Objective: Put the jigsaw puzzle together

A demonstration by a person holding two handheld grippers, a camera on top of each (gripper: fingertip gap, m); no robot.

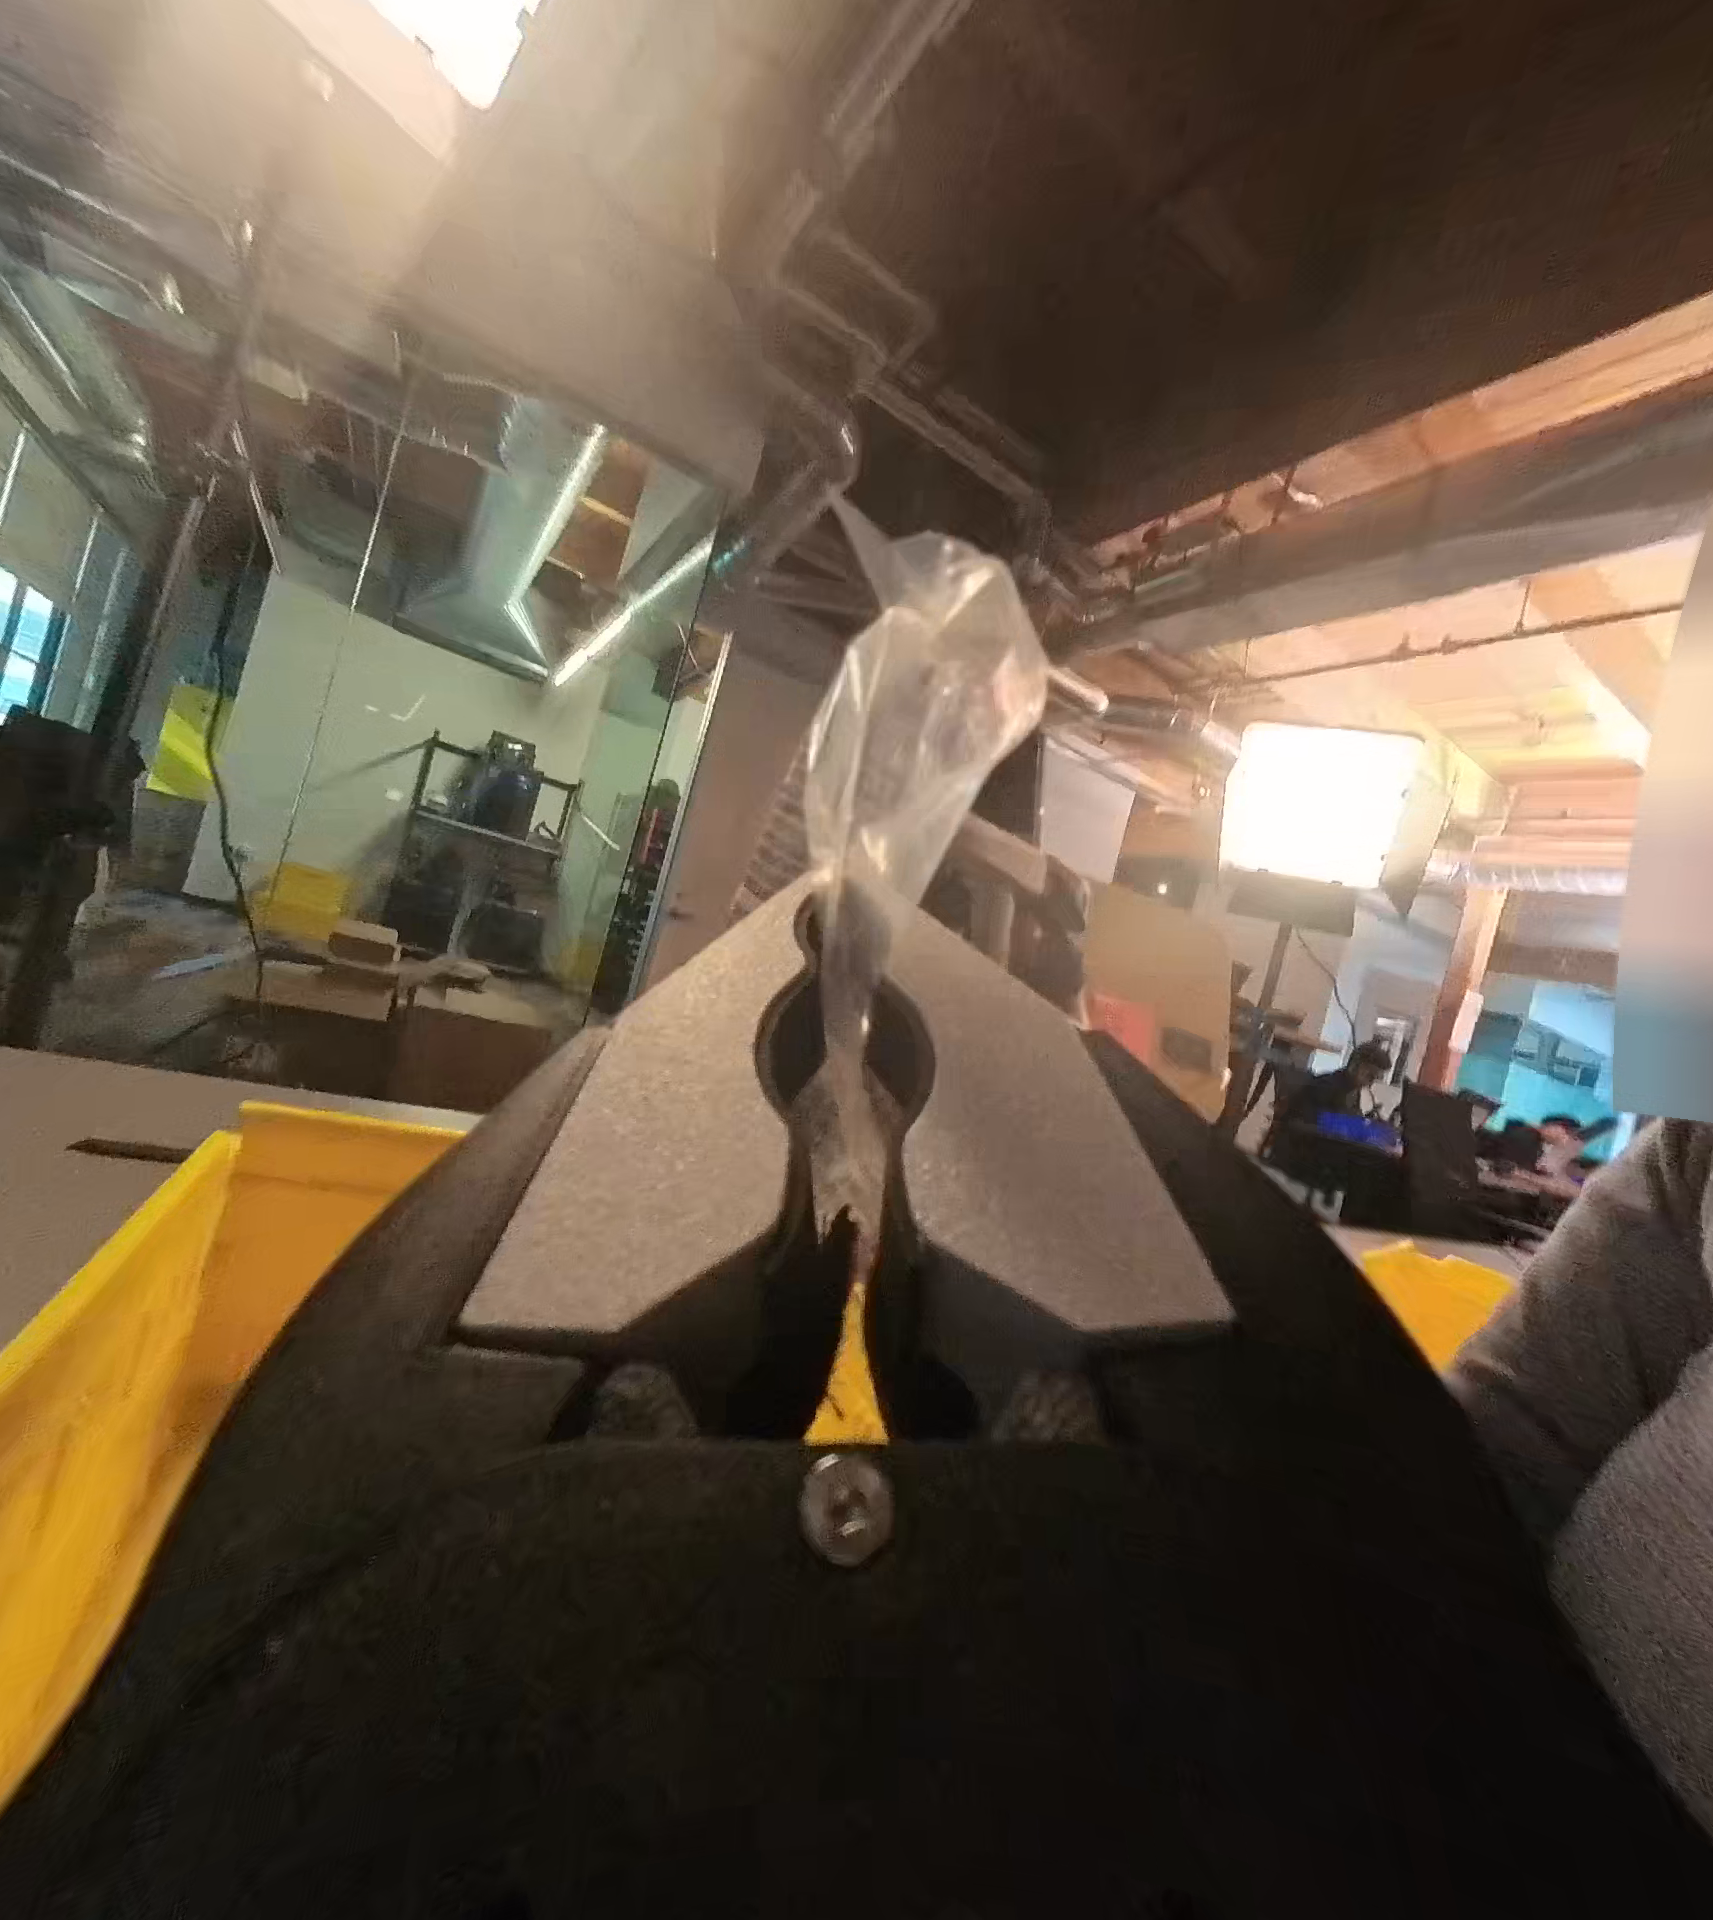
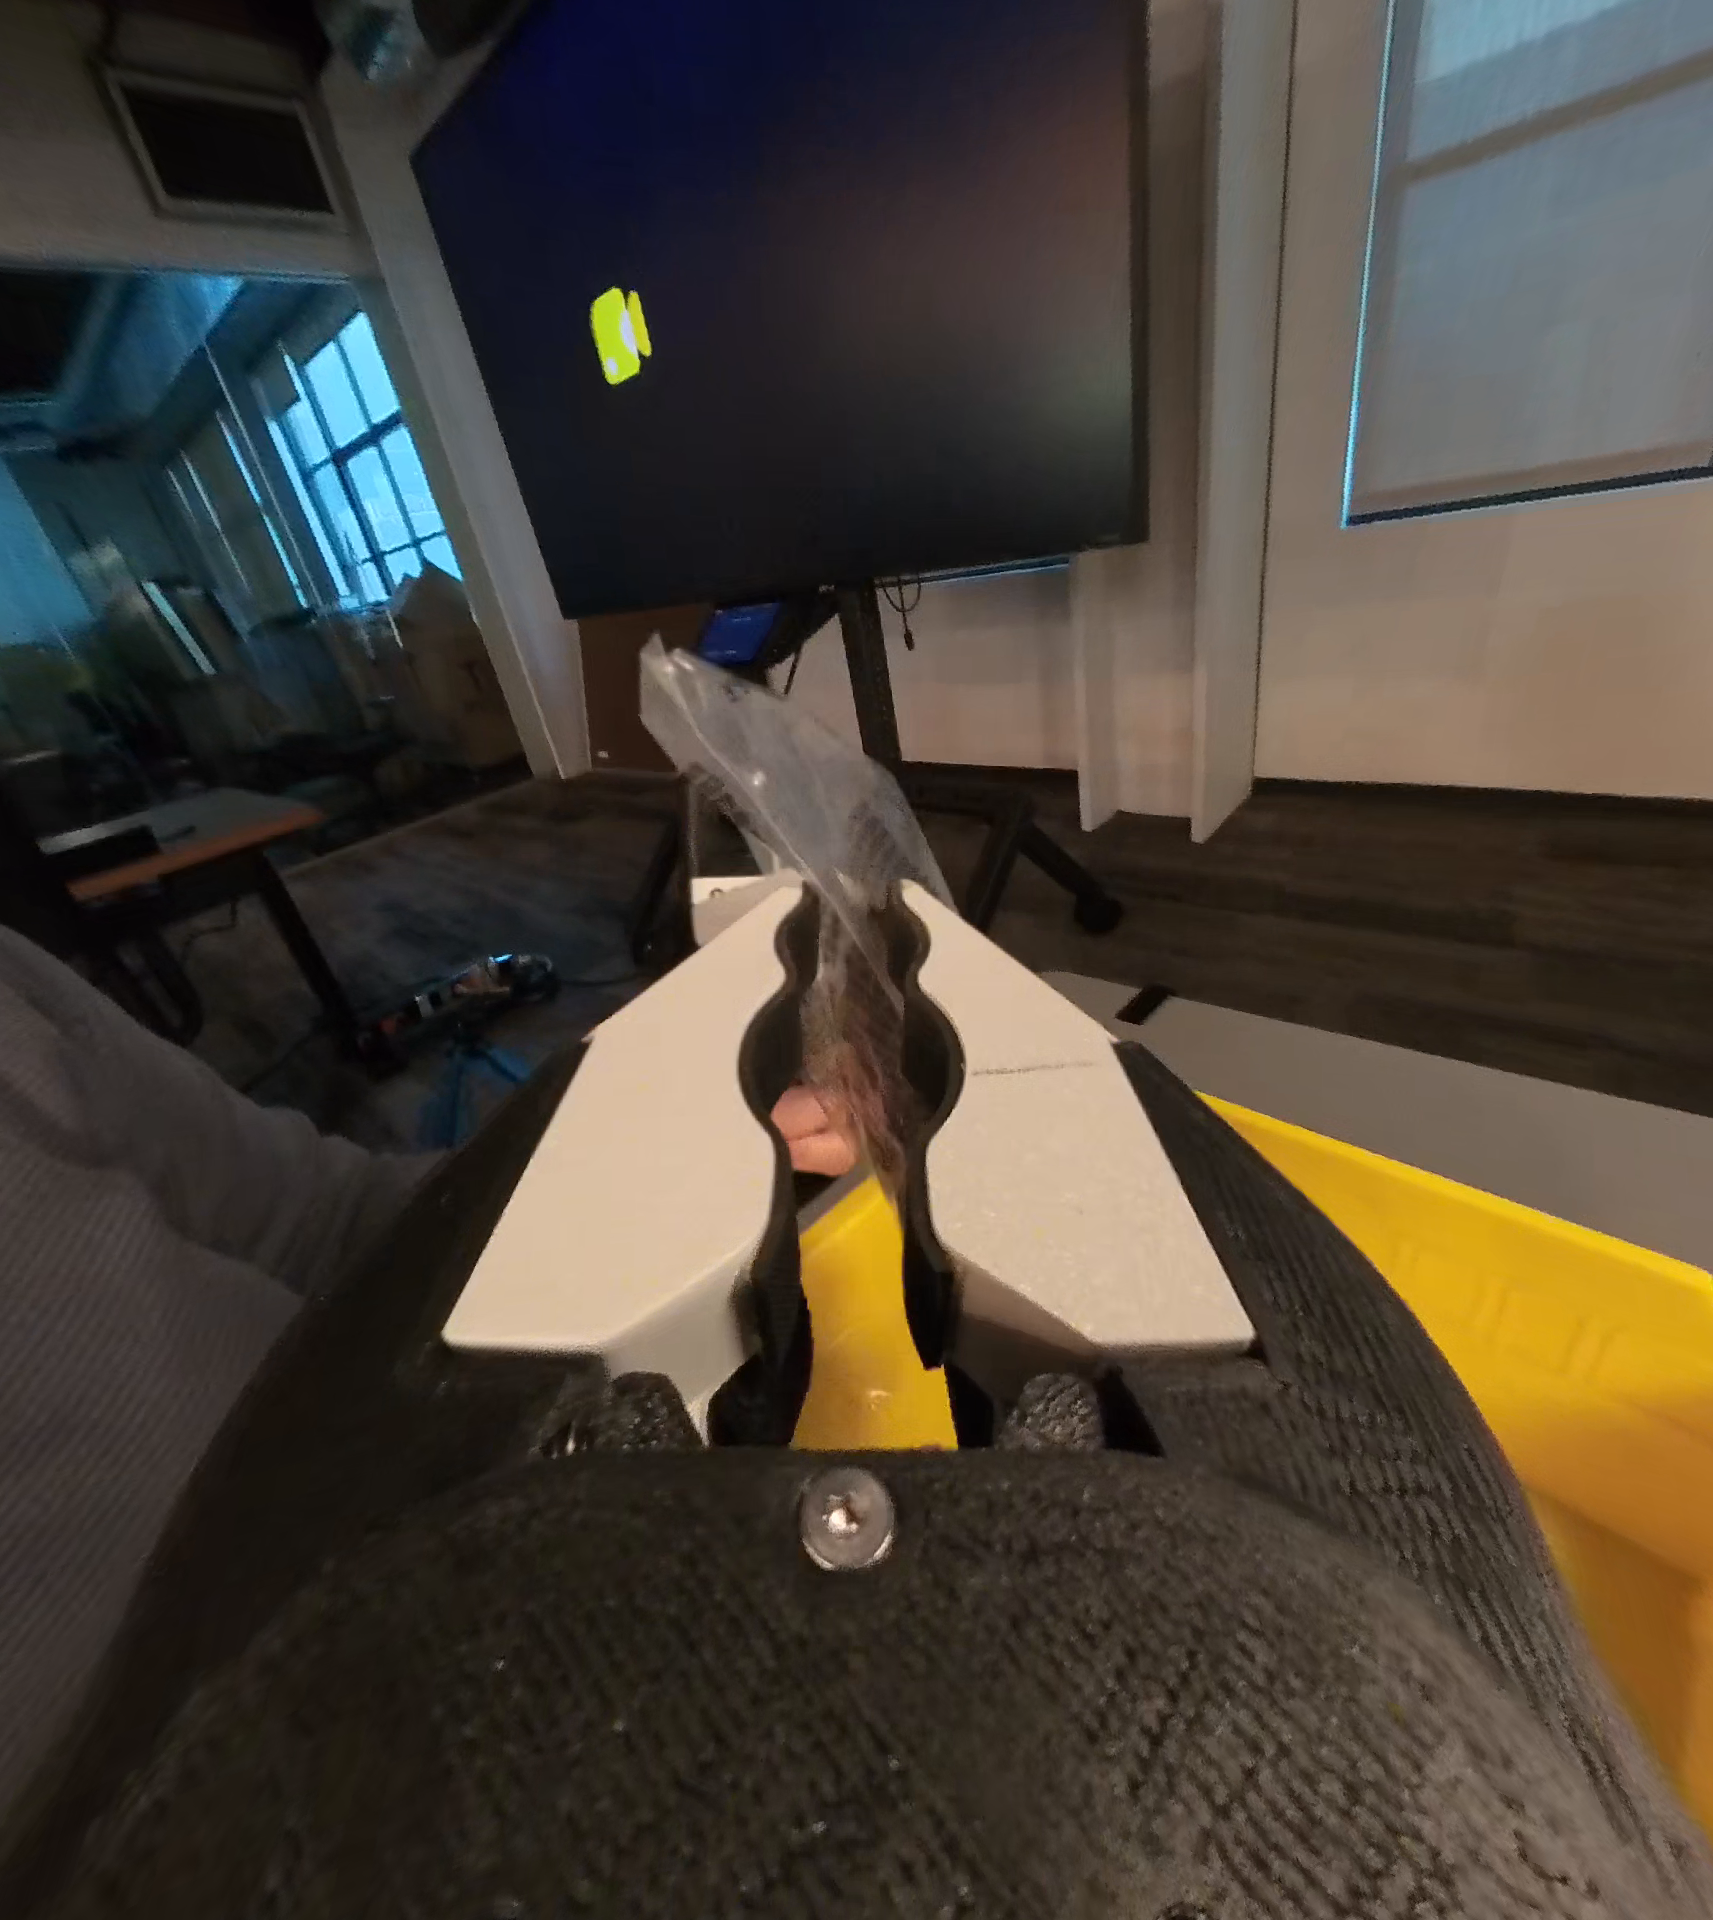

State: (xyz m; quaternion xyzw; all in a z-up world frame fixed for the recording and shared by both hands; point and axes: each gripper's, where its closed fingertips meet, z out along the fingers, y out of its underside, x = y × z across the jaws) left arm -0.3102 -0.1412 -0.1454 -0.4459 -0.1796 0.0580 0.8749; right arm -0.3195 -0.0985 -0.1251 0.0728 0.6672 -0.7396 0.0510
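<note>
My left gripper [image 1: 836, 914] is shut on a clear plastic bag [image 1: 919, 707]. The crumpled film runs between the pads and sticks out past the fingertips. My right gripper [image 2: 857, 909] is tilted up, its jaws a little apart. A second stretch of clear plastic bag [image 2: 790, 769] stands between them and leans on the right finger [image 2: 997, 1039]. A slit shows beside the left finger [image 2: 665, 1091]. A person's fingertip [image 2: 810, 1132] shows through that slit. Both grippers are above a yellow bin [image 1: 104, 1403], which also shows in the right wrist view [image 2: 1403, 1351]. No puzzle pieces are in view.
A grey table top [image 1: 0, 1195] lies beyond the bin, also in the right wrist view [image 2: 1454, 1060]. A grey sleeve [image 1: 1662, 1455] is at the right, and at the left in the right wrist view [image 2: 52, 1195]. A large dark screen [image 2: 810, 312] on a wheeled stand is ahead.
</note>
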